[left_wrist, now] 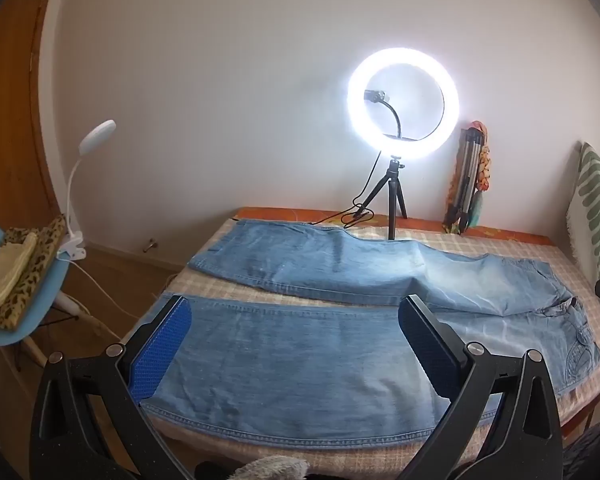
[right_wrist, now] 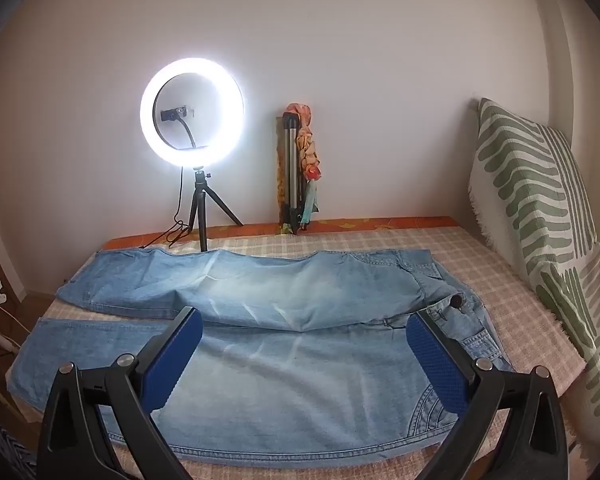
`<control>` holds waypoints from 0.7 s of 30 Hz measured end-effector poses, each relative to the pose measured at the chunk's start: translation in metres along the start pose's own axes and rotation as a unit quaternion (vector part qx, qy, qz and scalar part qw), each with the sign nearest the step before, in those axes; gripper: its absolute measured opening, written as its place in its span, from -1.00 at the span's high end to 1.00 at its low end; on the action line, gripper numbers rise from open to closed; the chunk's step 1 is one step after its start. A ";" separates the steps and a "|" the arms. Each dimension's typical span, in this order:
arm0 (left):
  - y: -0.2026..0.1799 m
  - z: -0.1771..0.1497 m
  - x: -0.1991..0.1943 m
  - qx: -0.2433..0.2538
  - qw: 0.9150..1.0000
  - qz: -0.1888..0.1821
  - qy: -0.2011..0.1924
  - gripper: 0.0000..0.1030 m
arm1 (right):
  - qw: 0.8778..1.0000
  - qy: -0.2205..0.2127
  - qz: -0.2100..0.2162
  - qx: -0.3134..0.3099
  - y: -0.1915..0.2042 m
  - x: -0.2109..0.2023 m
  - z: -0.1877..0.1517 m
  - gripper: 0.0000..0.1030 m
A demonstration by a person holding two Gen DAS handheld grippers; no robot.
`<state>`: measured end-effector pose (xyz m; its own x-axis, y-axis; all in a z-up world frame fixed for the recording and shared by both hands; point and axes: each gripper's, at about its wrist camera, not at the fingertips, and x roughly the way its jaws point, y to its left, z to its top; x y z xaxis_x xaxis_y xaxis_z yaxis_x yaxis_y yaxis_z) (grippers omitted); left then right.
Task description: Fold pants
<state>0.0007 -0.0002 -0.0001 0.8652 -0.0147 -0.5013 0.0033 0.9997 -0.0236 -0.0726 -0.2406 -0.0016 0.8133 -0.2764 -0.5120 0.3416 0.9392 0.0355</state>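
Observation:
Light blue jeans (left_wrist: 300,364) lie spread flat on the checked bed (left_wrist: 480,246), legs apart, hems to the left, waist to the right. In the right wrist view the jeans (right_wrist: 300,360) show their waist button and pocket at the right. My left gripper (left_wrist: 294,348) is open and empty, above the near leg by its hem end. My right gripper (right_wrist: 304,354) is open and empty, above the near leg close to the waist. The blue pads (left_wrist: 164,348) of both touch nothing.
A lit ring light on a tripod (left_wrist: 396,200) stands on the bed's far edge, its cable beside it. A folded tripod with a scarf (right_wrist: 296,172) leans on the wall. A green striped pillow (right_wrist: 540,216) lies right. A blue chair (left_wrist: 24,304) with cloths and a clip lamp stands left.

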 end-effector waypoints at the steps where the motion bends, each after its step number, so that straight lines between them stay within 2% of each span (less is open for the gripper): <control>1: 0.000 0.000 0.000 0.001 1.000 -0.002 0.000 -1.00 | 1.000 -0.007 0.001 0.001 0.000 0.000 0.000 -1.00; 7: 0.011 0.004 0.006 -0.002 1.000 -0.009 0.003 -1.00 | 1.000 -0.003 0.002 0.001 0.000 0.000 0.000 -1.00; 9: -0.002 0.000 -0.001 0.006 1.000 0.012 -0.007 -1.00 | 1.000 -0.005 0.001 0.003 0.000 -0.001 0.000 -1.00; 21: 0.002 0.000 -0.003 -0.001 1.000 0.016 -0.008 -1.00 | 1.000 -0.005 0.003 -0.001 0.000 0.003 -0.003 -1.00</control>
<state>-0.0018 0.0023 0.0015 0.8732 0.0169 -0.4871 -0.0245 0.9997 -0.0092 -0.0717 -0.2407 -0.0057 0.8194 -0.2732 -0.5040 0.3363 0.9410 0.0368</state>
